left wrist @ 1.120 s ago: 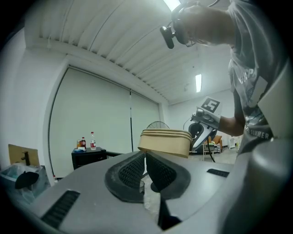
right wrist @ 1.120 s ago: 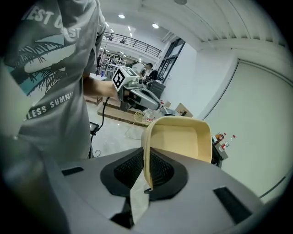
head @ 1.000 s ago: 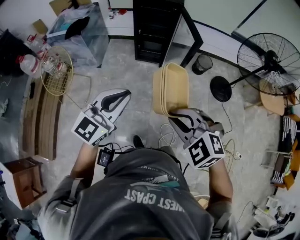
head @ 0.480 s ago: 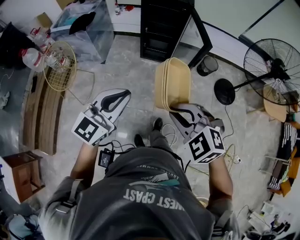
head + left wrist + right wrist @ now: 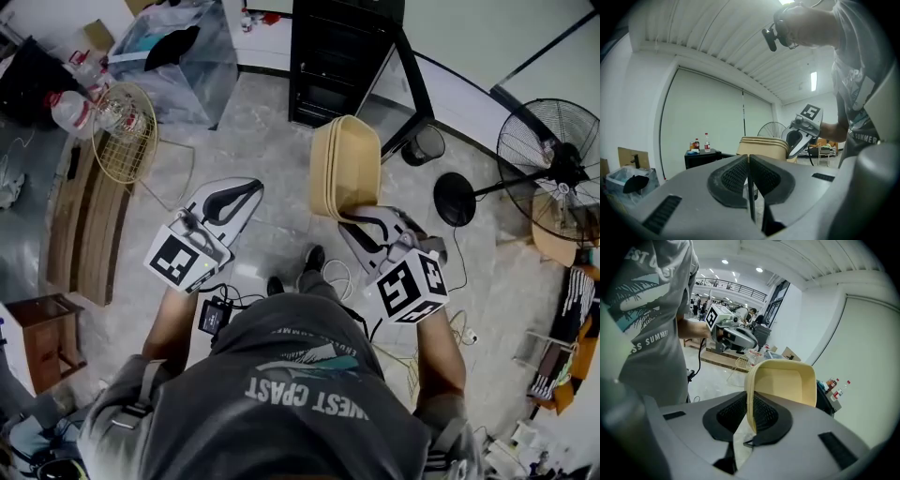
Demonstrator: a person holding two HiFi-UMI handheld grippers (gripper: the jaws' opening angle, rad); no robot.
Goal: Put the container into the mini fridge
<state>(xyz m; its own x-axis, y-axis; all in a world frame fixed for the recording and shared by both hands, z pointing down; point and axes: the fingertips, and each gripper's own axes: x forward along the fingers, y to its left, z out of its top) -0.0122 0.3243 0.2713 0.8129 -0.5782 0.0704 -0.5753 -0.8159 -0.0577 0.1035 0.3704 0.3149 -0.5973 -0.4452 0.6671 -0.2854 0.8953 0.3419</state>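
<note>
A beige plastic container [image 5: 345, 169] hangs on edge in front of me, its rim pinched between the jaws of my right gripper [image 5: 362, 221]. The right gripper view shows that rim [image 5: 751, 401] between the black pads, with the tub's hollow [image 5: 785, 383] facing out. My left gripper [image 5: 242, 193] is level with it on the left, shut and empty; its pads [image 5: 736, 176] meet. The black mini fridge [image 5: 337, 56] stands ahead on the floor, its door [image 5: 412, 80] swung out to the right. In the left gripper view the container [image 5: 761, 146] sits beside the fridge [image 5: 701, 157], which has bottles on top.
A black pedestal fan [image 5: 553, 150] and a small waste bin [image 5: 427, 142] stand right of the fridge. A clear plastic crate [image 5: 173, 56], a wire basket [image 5: 127, 141] and wooden boards [image 5: 84, 234] lie at the left. Cables [image 5: 337, 277] trail on the floor by the person's feet.
The fridge, fan and bin have slid toward me in the head view as the person steps forward. Both grippers keep their pose; the container stays in the right one.
</note>
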